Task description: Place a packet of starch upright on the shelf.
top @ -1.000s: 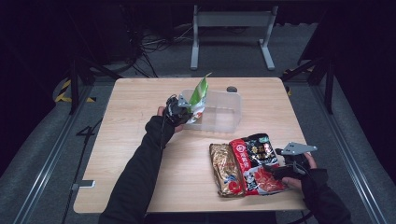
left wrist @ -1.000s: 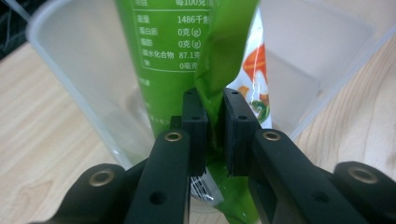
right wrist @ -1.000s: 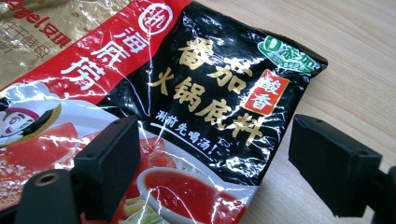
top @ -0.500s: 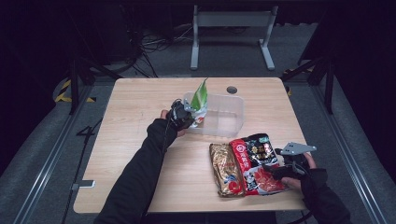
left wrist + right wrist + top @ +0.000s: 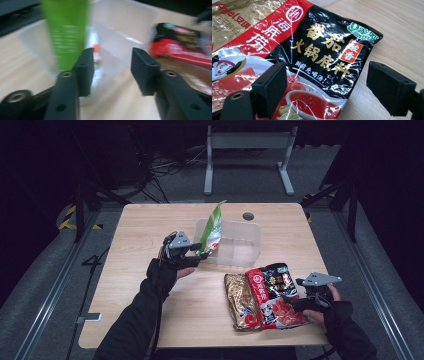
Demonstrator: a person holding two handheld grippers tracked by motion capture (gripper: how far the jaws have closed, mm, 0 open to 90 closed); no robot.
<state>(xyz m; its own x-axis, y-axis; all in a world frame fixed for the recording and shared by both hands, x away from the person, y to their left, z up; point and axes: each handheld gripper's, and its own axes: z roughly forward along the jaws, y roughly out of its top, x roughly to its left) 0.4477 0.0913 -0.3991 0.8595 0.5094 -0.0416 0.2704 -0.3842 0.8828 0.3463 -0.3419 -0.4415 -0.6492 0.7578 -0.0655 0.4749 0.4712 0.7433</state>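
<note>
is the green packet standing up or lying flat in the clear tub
Standing up. In the high view the green packet rises on end above the rim of the clear tub, leaning at its left end, with the left gripper beside it, jaws open.

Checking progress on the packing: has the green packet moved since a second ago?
Yes. The green packet went right, from the clear bin's left edge into it.

Overhead plus gripper close-ups (left perhaps blurred)
</note>
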